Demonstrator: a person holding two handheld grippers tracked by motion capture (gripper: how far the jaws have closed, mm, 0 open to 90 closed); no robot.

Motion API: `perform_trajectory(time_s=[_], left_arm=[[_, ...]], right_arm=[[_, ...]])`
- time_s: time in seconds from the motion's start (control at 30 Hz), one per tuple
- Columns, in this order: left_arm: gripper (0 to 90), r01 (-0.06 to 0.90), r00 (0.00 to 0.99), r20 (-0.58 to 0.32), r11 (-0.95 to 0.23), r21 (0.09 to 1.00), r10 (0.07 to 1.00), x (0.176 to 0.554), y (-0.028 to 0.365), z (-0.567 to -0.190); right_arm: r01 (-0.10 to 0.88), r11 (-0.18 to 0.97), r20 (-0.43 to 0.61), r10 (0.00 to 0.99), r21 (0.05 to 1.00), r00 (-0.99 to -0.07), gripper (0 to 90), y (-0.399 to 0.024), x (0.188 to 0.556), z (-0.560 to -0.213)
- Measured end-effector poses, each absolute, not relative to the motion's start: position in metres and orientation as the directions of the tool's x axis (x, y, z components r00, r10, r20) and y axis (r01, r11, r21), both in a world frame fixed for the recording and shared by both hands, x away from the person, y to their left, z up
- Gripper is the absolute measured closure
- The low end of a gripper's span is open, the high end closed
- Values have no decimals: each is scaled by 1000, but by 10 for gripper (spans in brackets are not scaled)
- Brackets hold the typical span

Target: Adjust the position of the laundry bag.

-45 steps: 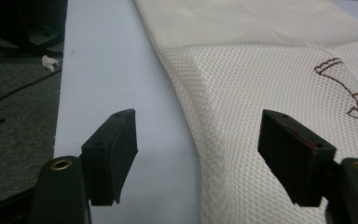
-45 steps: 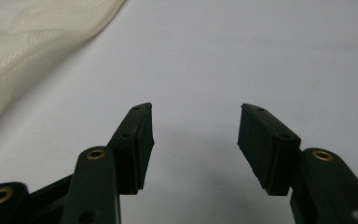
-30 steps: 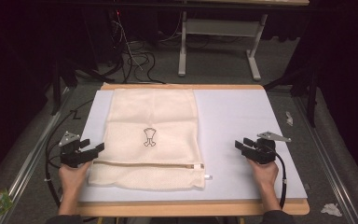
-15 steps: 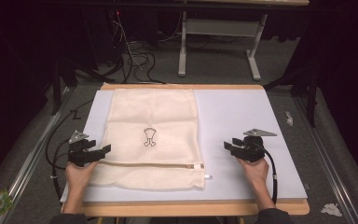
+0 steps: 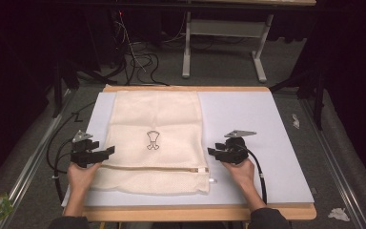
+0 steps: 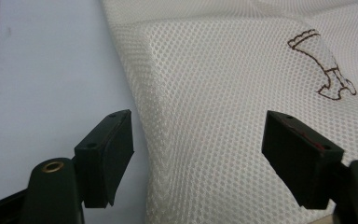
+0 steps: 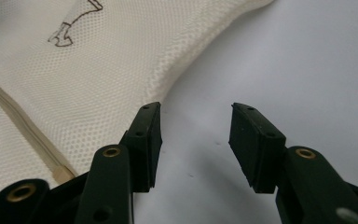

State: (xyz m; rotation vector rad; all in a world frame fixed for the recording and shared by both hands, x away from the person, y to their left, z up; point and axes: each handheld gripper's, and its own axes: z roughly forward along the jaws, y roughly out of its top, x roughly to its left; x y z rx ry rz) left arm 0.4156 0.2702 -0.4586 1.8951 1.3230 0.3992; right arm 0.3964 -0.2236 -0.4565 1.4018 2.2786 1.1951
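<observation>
Our left tongs point(image 6: 198, 161) stand with both black jaws spread wide, gripping nothing. Between them lies the left edge of the cream mesh laundry bag point(image 6: 223, 107), flat on the pale lilac table point(image 6: 51, 79). A small brown embroidered emblem point(image 6: 324, 63) shows on the mesh at upper right.

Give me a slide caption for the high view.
Two hand-held grippers, left gripper and right gripper, open at opposite edges of a cream mesh laundry bag on a white table.
</observation>
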Motion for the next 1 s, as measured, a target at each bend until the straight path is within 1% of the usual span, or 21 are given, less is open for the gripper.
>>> perform_trajectory(time_s=[0.1, 0.13, 0.33, 0.43, 0.53, 0.67, 0.7, 0.8, 0.9, 0.93, 0.97, 1.0], left_arm=[[254, 677, 378, -148, -164, 718, 914, 421, 269, -460], [254, 690, 367, -166, -148, 709, 915, 424, 269, -461], [262, 708, 363, -171, -152, 690, 916, 428, 265, -462], [270, 715, 362, -174, -153, 682, 916, 430, 263, -464], [287, 730, 358, -185, -151, 667, 915, 433, 262, -467], [308, 730, 356, -183, -151, 667, 916, 434, 260, -469], [321, 741, 358, -183, -160, 652, 915, 435, 259, -471], [346, 745, 353, -174, -163, 647, 919, 436, 258, -472], [428, 752, 346, -174, -161, 640, 922, 437, 259, -471], [490, 751, 351, -164, -172, 637, 922, 437, 259, -470], [490, 751, 353, -150, -184, 635, 923, 437, 258, -470], [555, 748, 350, -134, -191, 635, 927, 437, 257, -470]], right_arm=[[650, 236, 221, 812, 723, -541, 541, -217, 398, -454], [654, 235, 227, 810, 719, -540, 542, -216, 398, -454], [664, 248, 229, 807, 705, -545, 537, -208, 400, -456], [675, 247, 240, 806, 695, -541, 516, -205, 404, -459], [683, 243, 258, 799, 689, -544, 472, -201, 407, -460], [686, 257, 254, 796, 680, -550, 468, -194, 412, -461], [697, 262, 261, 794, 668, -549, 481, -191, 414, -462], [706, 263, 270, 792, 657, -547, 512, -187, 417, -464], [716, 266, 280, 790, 646, -546, 580, -182, 421, -465], [718, 270, 281, 789, 642, -547, 646, -179, 423, -466], [718, 270, 281, 789, 642, -547, 646, -179, 423, -466], [722, 280, 274, 791, 633, -547, 710, -178, 424, -467]])
